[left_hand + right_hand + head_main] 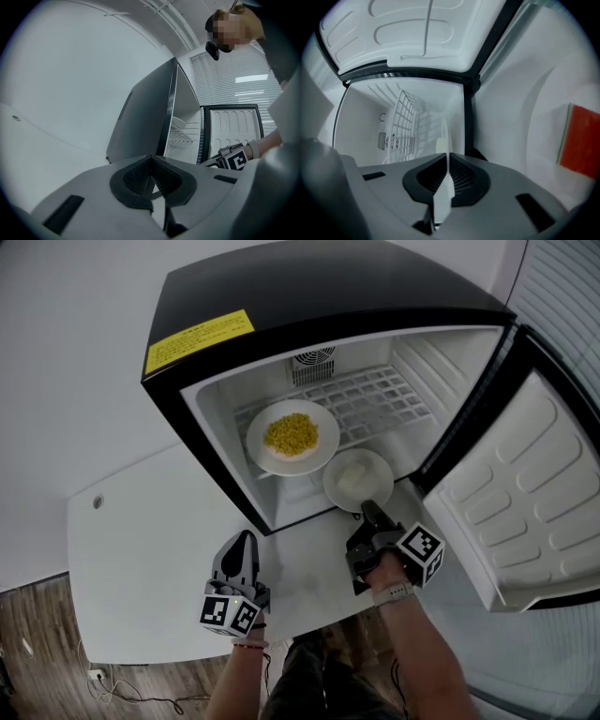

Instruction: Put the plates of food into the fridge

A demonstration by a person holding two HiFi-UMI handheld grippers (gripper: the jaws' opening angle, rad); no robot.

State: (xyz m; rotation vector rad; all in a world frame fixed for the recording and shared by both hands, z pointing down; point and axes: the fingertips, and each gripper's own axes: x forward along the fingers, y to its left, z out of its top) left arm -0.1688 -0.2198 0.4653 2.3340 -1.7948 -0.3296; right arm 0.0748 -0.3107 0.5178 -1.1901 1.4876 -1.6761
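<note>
1. Overhead, a black mini fridge [328, 296] stands on a white table [141, 549], its door [525, 493] swung open to the right.
2. Inside, a plate of corn [292, 437] fills the left of the wire shelf [375, 399].
3. At the fridge mouth, lower and to the right, the plate of white food [358, 479] lies flat, face up; being round, it has no long axis.
4. The right gripper [371, 509] pinches that plate's near rim.
5. The left gripper [245, 540] hovers over the table, jaws together, empty.
</note>
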